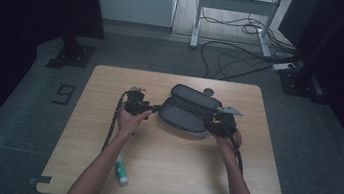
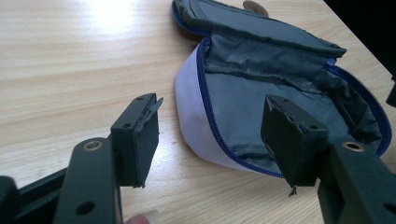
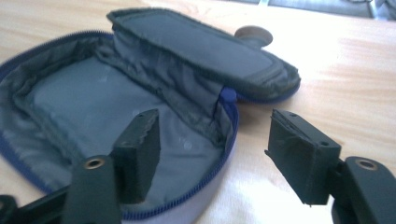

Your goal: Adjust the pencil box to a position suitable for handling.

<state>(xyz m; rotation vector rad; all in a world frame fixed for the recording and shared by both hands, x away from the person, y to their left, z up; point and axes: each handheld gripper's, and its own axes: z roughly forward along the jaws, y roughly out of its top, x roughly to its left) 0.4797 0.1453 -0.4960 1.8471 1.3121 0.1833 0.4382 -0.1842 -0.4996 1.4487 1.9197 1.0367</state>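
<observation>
Two grippers: left gripper [image 1: 154,109] and right gripper [image 1: 209,118], jaws apart, gripping nothing.
Between them: unzipped grey fabric pouch with blue zip [image 1: 185,113] on light wooden table [image 1: 174,178].

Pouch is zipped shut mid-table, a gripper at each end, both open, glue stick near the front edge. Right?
Not quite: the pouch is unzipped and lies open, its grey lining showing in the left gripper view. The rest holds: the left gripper and right gripper sit at its ends, both open, and the glue stick lies near the front edge.
</observation>
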